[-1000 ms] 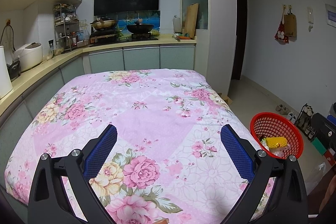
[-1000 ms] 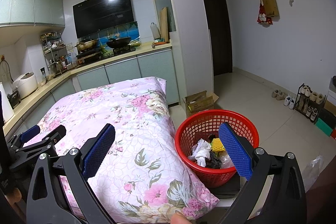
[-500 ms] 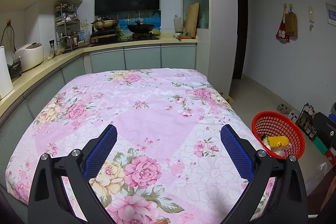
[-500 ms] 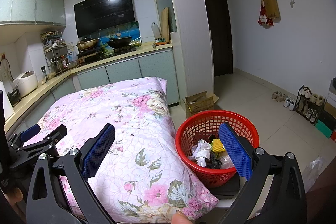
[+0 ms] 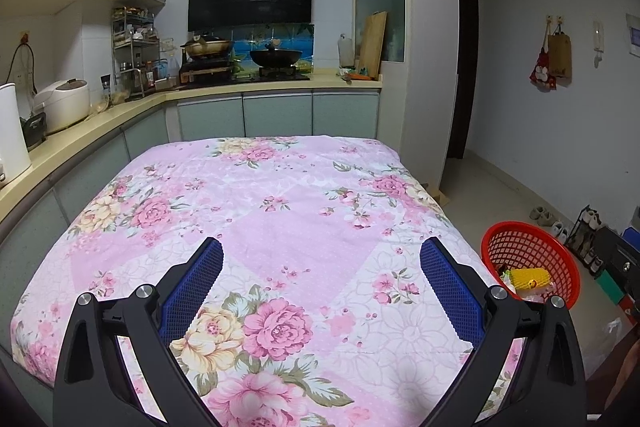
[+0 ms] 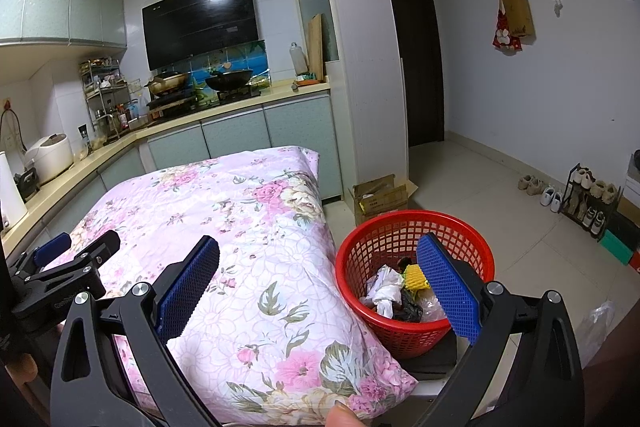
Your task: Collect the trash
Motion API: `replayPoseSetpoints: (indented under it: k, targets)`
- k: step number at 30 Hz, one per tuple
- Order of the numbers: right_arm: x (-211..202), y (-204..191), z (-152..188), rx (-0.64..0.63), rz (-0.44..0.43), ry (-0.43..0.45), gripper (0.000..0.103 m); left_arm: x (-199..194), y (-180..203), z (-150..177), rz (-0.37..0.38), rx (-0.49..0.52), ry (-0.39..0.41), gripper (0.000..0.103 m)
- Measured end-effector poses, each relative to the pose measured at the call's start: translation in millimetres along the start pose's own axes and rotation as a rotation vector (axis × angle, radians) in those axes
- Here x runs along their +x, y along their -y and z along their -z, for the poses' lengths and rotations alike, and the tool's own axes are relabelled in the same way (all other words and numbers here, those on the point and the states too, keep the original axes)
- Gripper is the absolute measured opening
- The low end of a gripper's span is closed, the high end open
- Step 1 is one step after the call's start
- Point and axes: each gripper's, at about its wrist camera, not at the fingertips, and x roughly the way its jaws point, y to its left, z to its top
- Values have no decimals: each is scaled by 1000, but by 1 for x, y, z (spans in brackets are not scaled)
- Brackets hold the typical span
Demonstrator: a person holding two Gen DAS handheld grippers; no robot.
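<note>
**A:** Starting closest in: what are the two tools doing?

**B:** The left gripper (image 5: 320,267) is hovering over the near edge of the floral quilt (image 5: 280,211), jaws spread wide, nothing between the blue pads. The right gripper (image 6: 318,267) is likewise released and empty, hanging over the quilt's near right corner, with one finger showing in front of the red basket (image 6: 416,227). A fingertip (image 6: 340,415) is peeking in at the bottom of the right view.

**A:** And the trash?

**B:** It is sitting in that basket, just off the quilt's right edge, on a dark pad on the floor. I am seeing a crumpled white piece (image 6: 386,291), a yellow foam net (image 6: 416,277), something black (image 6: 408,311) and some clear film. The left view is showing the yellow net (image 5: 528,277) too.

**A:** Anything left on the quilt?

**B:** Nothing I can make out; the surface is looking bare from near edge to far edge.

**A:** So the step in hand?

**B:** By my reading, the collecting is nearly or fully finished, and both hands are pausing. If a check is coming, I would be sweeping the cameras along the quilt's far edge and the floor by the cardboard box (image 6: 380,199), where the folds could be hiding scraps. Any light piece wants a grip at its bulk, and a release low over the basket's mouth so it is not drifting past the rim.

**A:** Farther back?

**B:** The counter (image 5: 120,115) is running along the left and the far wall, carrying a rice cooker (image 5: 62,103) and a wok (image 5: 276,57); shoes are lining the right wall.
</note>
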Motion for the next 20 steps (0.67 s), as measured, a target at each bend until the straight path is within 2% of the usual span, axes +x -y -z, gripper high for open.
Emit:
replayPoseSetpoints:
  k: [13, 20]
  targets:
    - [2, 2, 4, 2, 1, -7, 96, -4, 0, -3, 14, 11, 14, 96]
    - [4, 1, 8, 6, -11, -17, 96, -6, -18, -5, 2, -10, -7, 96]
